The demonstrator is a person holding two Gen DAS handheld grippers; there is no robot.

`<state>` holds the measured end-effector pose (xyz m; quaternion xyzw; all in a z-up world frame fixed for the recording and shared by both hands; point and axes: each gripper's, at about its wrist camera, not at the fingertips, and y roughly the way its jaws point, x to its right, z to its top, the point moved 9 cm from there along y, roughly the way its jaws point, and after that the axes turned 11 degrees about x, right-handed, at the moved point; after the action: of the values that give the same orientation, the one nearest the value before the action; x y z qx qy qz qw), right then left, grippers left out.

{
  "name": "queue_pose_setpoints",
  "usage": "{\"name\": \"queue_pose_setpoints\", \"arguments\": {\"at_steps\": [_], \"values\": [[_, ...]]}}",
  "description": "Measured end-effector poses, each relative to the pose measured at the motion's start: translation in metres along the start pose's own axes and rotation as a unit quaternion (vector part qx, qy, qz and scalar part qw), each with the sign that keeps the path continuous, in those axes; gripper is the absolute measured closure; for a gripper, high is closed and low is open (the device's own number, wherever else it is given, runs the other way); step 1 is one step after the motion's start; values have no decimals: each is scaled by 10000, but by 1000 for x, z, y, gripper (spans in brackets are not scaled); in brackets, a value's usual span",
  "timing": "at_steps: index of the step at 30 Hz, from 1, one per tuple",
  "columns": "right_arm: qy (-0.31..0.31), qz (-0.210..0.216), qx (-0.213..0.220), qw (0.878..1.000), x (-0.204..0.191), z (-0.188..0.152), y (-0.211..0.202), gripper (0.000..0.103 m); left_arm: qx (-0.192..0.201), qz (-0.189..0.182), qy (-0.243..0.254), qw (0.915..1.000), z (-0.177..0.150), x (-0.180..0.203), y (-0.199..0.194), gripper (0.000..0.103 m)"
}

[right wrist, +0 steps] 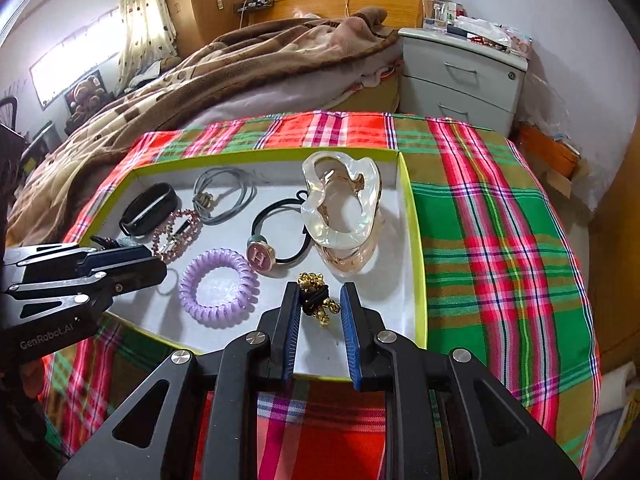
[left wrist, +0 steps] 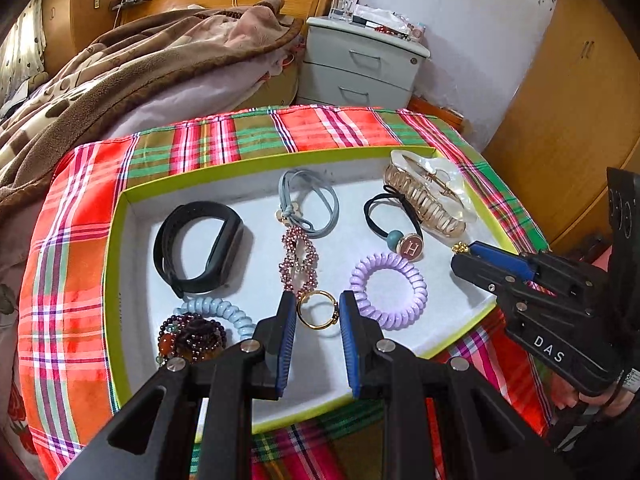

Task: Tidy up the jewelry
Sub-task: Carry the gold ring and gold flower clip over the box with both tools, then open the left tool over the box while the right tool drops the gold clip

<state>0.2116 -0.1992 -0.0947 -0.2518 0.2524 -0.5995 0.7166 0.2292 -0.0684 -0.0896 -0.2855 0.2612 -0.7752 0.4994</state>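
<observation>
Left gripper [left wrist: 318,310] parted around the gold ring [left wrist: 317,309], right gripper [right wrist: 320,300] parted around the bell hair tie [right wrist: 316,300] – neither clenched – either could skid off the tray [left wrist: 116,240] floor as fingers close

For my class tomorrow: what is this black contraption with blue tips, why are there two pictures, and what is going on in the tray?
These are two hand-held grabbing tools, one in each of a person's hands, no robot arm. Each carries a camera looking along its two fingers, hence two pictures of one scene. The left gripper has its blue-padded fingers either side of a thin gold ring; the right gripper brackets a black hair tie with gold beads. Both are open, holding nothing. Everything lies in a shallow white tray with a lime-green rim on a plaid cloth, along with a lilac spiral hair tie, a black wristband and a clear hair claw.
</observation>
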Motion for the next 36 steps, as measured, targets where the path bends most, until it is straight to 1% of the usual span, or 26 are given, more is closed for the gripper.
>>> {"name": "queue_pose_setpoints", "arguments": {"at_steps": [9,26,28,29,30,34,36], "values": [[-59,-56,-54,10000,-1,1,5,82,-107,42,-4,9999,-3,0,8,80],[-40,-1,-167,9999,-4,1,10,81,-149,28,-37,9999,-2,0,8,79],[-26,7,-161,9999,-4,1,9,80,-158,54,-39,9999,-2,-1,8,79],[3,12,-153,9999,-4,1,9,80,-165,95,-48,9998,-2,-1,8,77],[39,24,-140,9999,-4,2,8,80,-161,121,-50,9998,-2,-1,7,73],[137,57,4,9999,-5,5,1,70,-115,175,-80,9997,-2,-2,2,72],[212,108,90,9997,-7,8,-4,69,-52,231,-85,9997,-1,-2,-3,68]]}}
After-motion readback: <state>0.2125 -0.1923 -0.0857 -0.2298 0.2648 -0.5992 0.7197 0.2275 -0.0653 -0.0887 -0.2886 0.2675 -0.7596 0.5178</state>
